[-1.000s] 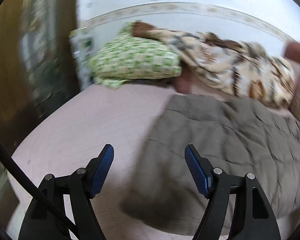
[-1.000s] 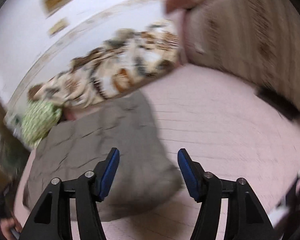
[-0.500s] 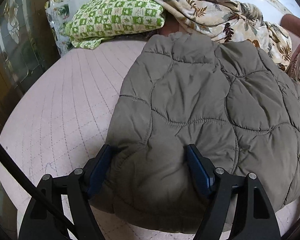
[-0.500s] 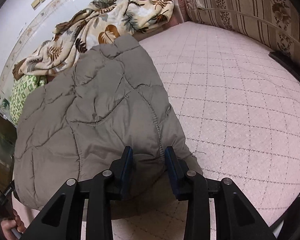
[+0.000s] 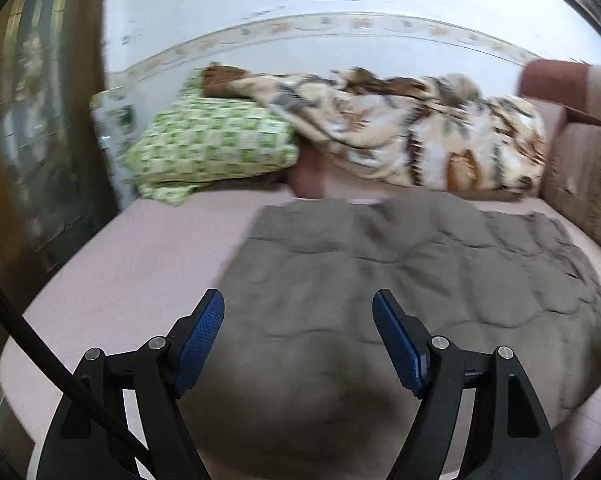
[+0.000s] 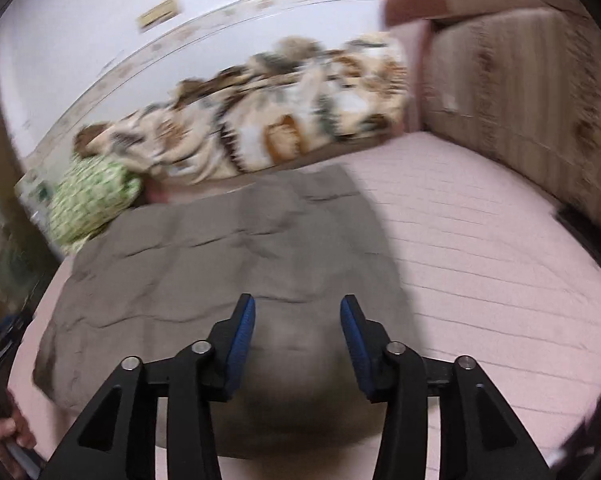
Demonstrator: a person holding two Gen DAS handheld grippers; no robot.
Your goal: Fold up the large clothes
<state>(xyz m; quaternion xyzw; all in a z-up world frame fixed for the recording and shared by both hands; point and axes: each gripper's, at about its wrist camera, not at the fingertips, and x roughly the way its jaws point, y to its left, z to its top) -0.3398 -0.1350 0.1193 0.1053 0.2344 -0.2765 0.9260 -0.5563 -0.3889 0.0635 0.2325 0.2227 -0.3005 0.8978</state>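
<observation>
A grey quilted jacket [image 5: 380, 248] lies spread flat on the pink bed sheet [image 5: 148, 248], its near edge rounded and puffy. My left gripper [image 5: 298, 300] hovers over that near edge, jaws wide and open, with nothing pressed between the blue pads. In the right wrist view the same jacket [image 6: 220, 248] stretches away to the left. My right gripper [image 6: 298, 302] hangs over its near right corner, jaws opening, pads off the fabric that lies below them. Both views are blurred by motion.
A green checked pillow [image 5: 212, 144] and a crumpled floral blanket [image 5: 420, 128] lie along the far wall. A striped cushion [image 6: 520, 100] borders the bed on the right, a dark glazed door [image 5: 32, 120] on the left. A hand [image 6: 4, 428] shows at the lower left.
Half a second ago both grippers were pushed into the jacket's near edge, the right one pinching a fold. Both have since drawn back and up, and the right jaws have widened off the fabric.
</observation>
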